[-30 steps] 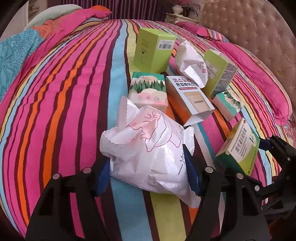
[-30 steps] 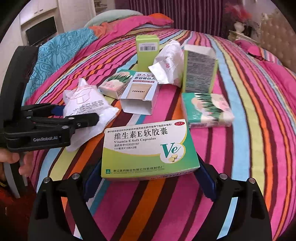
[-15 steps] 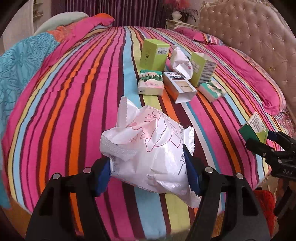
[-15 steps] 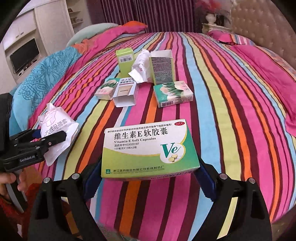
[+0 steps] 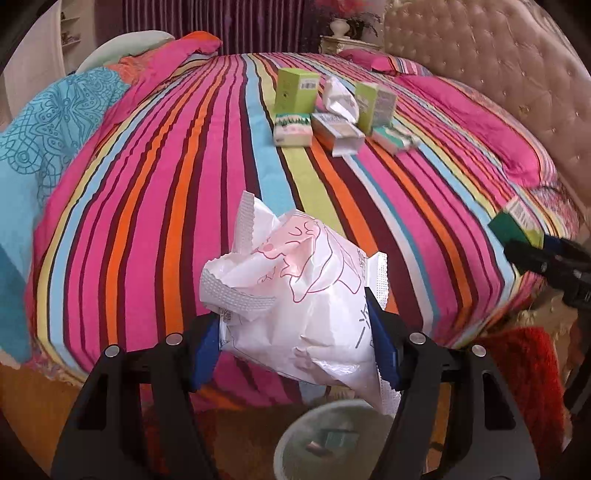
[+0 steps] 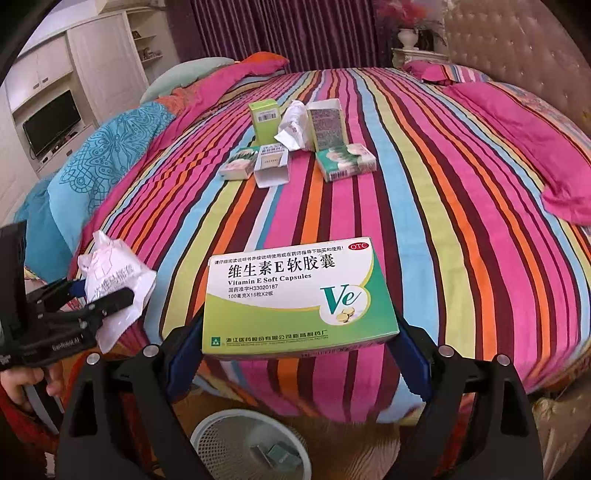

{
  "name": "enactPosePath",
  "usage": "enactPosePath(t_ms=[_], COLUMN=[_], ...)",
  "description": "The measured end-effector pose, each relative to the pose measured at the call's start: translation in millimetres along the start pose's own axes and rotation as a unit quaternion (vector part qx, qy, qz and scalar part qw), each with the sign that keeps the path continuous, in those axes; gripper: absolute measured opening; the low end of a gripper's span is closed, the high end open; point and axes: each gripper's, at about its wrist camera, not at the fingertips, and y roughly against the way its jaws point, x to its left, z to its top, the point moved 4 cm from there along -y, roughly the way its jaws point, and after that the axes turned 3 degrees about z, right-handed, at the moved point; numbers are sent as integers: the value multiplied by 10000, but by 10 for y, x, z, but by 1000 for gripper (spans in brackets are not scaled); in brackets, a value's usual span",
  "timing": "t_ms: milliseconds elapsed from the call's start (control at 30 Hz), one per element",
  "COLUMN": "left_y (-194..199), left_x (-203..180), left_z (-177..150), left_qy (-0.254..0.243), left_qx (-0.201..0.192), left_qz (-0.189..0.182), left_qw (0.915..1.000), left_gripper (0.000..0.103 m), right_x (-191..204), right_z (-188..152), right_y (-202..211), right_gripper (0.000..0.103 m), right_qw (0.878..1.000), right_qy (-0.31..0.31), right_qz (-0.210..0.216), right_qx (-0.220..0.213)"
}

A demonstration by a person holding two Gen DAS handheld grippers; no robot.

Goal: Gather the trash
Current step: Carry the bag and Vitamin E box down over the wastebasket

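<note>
The left gripper (image 5: 295, 332) clamps a crumpled white plastic wrapper (image 5: 295, 291), light and yielding; the right gripper (image 6: 299, 350) pinches a stiff Vitamin E box (image 6: 295, 295) by its ends; both hang above the wastebasket (image 6: 207, 432).

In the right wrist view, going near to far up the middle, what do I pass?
White mesh bin → Vitamin E capsule box in the right gripper → open white carton → crumpled white wrapper → purple curtain.
</note>
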Motion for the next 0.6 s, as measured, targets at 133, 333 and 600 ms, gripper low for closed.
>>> enactPosePath(t_ms=[133,333,600], left_y=[112,191,84], left_x=[-53,-186,-393], left_z=[-222,-564,-999], left_qy=[-35,-91,-182], left_qx=[68,296,774], left_qz=[-66,-179,-375], left_qw=[9999,9994,9961], left_gripper=[67,67,67], right_x=[11,114,175], right_z=[-140,-453,-935], right_y=[87,84,-94], right_gripper=[85,85,85], right_qw=[9999,9989,9919], right_qy=[-142,-376,-879], right_qz=[-69,13,111], right_qx=[18,274,909])
